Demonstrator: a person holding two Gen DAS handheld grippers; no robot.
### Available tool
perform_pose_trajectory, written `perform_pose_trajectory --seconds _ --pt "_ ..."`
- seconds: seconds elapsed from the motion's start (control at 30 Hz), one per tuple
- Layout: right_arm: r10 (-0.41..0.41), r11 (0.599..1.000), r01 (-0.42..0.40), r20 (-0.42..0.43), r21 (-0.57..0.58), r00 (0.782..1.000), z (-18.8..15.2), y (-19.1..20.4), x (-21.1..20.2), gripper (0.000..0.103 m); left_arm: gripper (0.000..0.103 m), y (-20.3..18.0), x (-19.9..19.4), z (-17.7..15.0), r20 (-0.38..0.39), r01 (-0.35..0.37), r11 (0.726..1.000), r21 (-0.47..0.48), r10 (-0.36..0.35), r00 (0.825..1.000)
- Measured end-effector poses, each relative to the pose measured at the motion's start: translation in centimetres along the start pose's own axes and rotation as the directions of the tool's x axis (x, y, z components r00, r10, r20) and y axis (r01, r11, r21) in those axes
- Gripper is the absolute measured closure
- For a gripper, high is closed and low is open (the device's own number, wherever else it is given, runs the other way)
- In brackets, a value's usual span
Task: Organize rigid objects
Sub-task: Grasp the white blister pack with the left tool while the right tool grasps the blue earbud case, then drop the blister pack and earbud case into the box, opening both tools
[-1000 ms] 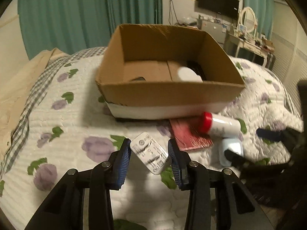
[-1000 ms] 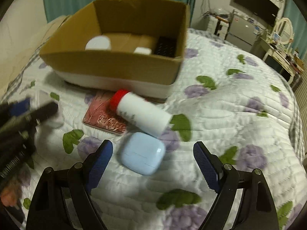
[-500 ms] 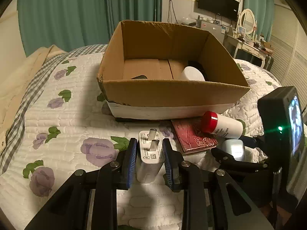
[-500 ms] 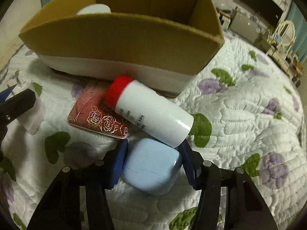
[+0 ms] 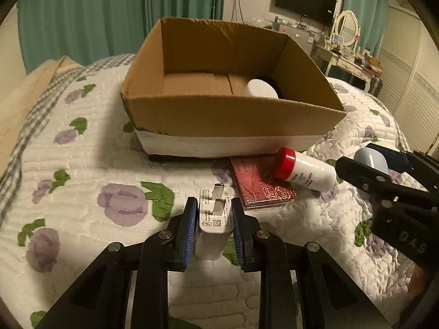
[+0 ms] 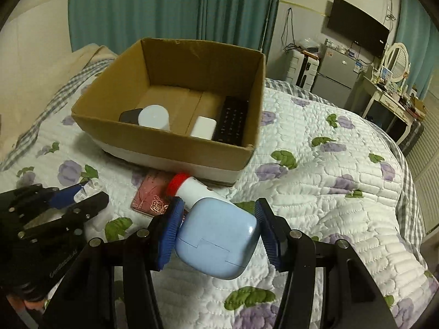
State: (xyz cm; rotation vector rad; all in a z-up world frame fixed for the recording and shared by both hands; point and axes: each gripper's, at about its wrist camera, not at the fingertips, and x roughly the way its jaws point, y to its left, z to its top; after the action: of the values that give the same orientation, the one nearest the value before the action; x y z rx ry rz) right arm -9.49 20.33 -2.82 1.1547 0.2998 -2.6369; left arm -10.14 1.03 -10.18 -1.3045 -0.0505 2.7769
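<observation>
My left gripper [image 5: 214,213] is shut on a white plug charger [image 5: 213,218], prongs forward, held just above the quilt in front of the cardboard box [image 5: 230,115]. My right gripper [image 6: 218,219] is shut on a light blue rounded case [image 6: 216,238], lifted off the bed; the case also shows in the left wrist view [image 5: 370,160]. A white bottle with a red cap [image 5: 303,170] lies on a red rose-patterned card case [image 5: 260,185] by the box front. The box [image 6: 178,148] holds a white tub [image 6: 153,116], a white block [image 6: 203,127] and a black remote [image 6: 231,122].
The floral quilted bed [image 6: 329,192] spreads to the right of the box. A beige blanket [image 5: 24,93] lies at the left. A desk with a mirror [image 6: 395,93], a small fridge [image 6: 337,71] and a wall TV [image 6: 356,26] stand beyond the bed.
Both grippers closed on their objects: the left on the charger, the right on the blue case. The right gripper then lifted the case off the quilt and drew back from the bottle.
</observation>
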Motion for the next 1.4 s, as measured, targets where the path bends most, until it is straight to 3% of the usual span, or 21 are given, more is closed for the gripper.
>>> perform_pose_trajectory --seconds 0.27,0.5,0.83,1.07,1.4 --pt "0.039 0.999 -0.041 0.048 0.033 0.998 0.3 -0.7 -2.1 0.049 0.081 0.2 -1.1 0.3 0.010 0.017 1.000 -0.007 -0.017 1.000" --pt "0.080 0.996 -0.084 0.082 0.035 0.993 1.3 -1.1 -3.7 0.049 0.081 0.1 -4.6 2.3 0.073 0.015 1.000 0.003 -0.015 0.997" --pt "0.128 0.991 -0.117 0.177 -0.067 0.976 9.8 -1.1 -6.2 0.049 0.081 -1.8 -7.6 9.4 0.187 -0.012 0.997 0.082 -0.004 0.982" --pt "0.134 0.983 -0.106 0.193 -0.149 0.972 14.9 0.2 -3.7 0.049 0.081 -2.4 -3.0 14.5 0.173 -0.055 0.993 0.102 0.036 0.984" --pt "0.173 0.980 -0.160 0.109 -0.116 0.979 15.3 -1.3 3.0 0.049 0.077 -1.8 3.5 15.1 0.120 -0.074 0.993 0.096 0.063 0.991"
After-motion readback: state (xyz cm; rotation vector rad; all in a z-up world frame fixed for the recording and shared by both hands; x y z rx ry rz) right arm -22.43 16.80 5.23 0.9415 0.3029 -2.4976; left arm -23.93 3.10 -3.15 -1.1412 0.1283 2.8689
